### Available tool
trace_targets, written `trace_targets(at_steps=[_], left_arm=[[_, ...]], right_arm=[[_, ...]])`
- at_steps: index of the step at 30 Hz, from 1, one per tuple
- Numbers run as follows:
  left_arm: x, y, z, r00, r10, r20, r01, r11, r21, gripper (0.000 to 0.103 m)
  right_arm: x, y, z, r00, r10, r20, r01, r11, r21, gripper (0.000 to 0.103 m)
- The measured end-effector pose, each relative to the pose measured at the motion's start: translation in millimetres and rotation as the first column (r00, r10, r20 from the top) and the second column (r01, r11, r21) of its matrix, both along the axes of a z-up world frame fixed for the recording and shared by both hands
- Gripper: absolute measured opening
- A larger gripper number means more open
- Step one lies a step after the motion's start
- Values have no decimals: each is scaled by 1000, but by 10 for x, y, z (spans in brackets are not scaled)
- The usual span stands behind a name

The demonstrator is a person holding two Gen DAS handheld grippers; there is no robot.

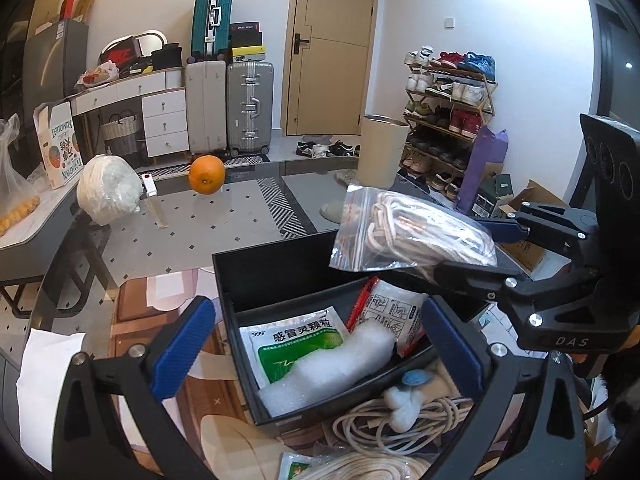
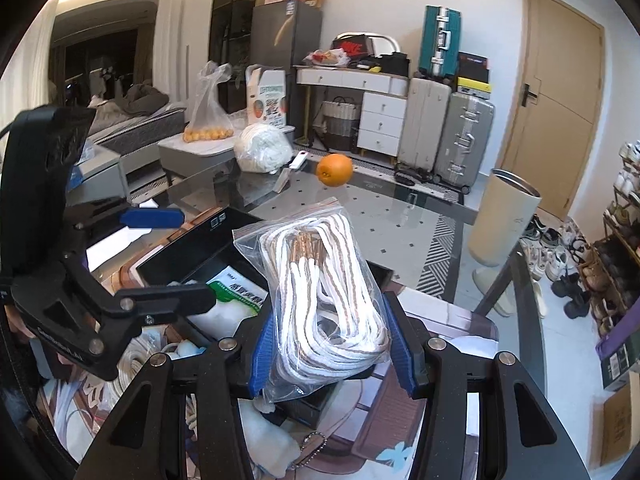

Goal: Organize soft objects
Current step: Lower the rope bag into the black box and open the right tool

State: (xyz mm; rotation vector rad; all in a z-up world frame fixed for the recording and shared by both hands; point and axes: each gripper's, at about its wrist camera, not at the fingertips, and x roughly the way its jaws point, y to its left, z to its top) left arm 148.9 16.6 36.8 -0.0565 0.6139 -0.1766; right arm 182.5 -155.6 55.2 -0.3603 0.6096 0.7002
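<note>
Clearly, in the left wrist view, the left gripper (image 1: 316, 354) stands wide and empty at six o'clock, its blue pads straddling a black box (image 1: 280, 276) that holds a green medicine sachet (image 1: 296, 342) and white foam (image 1: 332, 368). At three o'clock the right gripper (image 1: 486, 248) pinches a clear zip bag of white cord (image 1: 412, 232) above the box's far rim. A glass table (image 1: 248, 216) carries an orange (image 1: 207, 174) at eleven o'clock; suitcases, a door and a shoe rack line the far wall. Next, in the right wrist view, the right gripper (image 2: 332, 340) is closed narrowly on the zip bag of white cord (image 2: 324, 280) at the centre, with the black box (image 2: 192, 248) at nine o'clock. The bag looks light, floppy and slick, so a hold across the bulky coils, not the loose plastic edge, seems safest.
</note>
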Motion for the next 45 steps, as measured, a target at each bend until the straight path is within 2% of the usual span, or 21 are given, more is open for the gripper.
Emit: trace_targets(at_steps=[11, 13, 14, 15, 17, 22, 25, 28, 34, 45], left_arm=[[-223, 153, -53, 1000, 30, -8, -30, 1000, -2, 103], [-259, 174, -64, 999, 38, -7, -38, 999, -7, 103], [-277, 188, -74, 999, 41, -9, -41, 999, -12, 103], [-294, 198, -84, 999, 44, -11, -44, 999, -16, 103], [-334, 223, -101, 999, 51, -9, -52, 998, -23, 103], [-405, 244, -114, 998, 65, -14, -65, 997, -28, 103], [-475, 238, -113, 997, 72, -9, -72, 997, -30, 103], [-552, 213, -107, 997, 81, -3, -81, 996, -29, 103], [-707, 162, -115, 997, 83, -1, -83, 996, -28, 103], [-927, 141, -221, 995, 96, -22, -97, 995, -29, 103]], right_arm=[[33, 402, -130, 980, 196, -21, -197, 975, -100, 50], [65, 458, -138, 976, 213, -31, -215, 970, -111, 53], [83, 489, -151, 975, 221, -30, -223, 966, -128, 58], [86, 505, -151, 976, 216, -20, -217, 966, -139, 68], [108, 497, -137, 985, 174, 19, -169, 972, -166, 77], [96, 296, -36, 997, 68, 45, -60, 986, -158, 83], [60, 108, 21, 1000, 9, -5, -9, 996, -92, 88], [-39, -77, 60, 997, -26, -67, 26, 1000, -7, 102], [-302, -294, 59, 991, -72, -109, 79, 995, 64, 102], [-579, -450, -47, 981, -125, -145, 138, 987, 81, 102]])
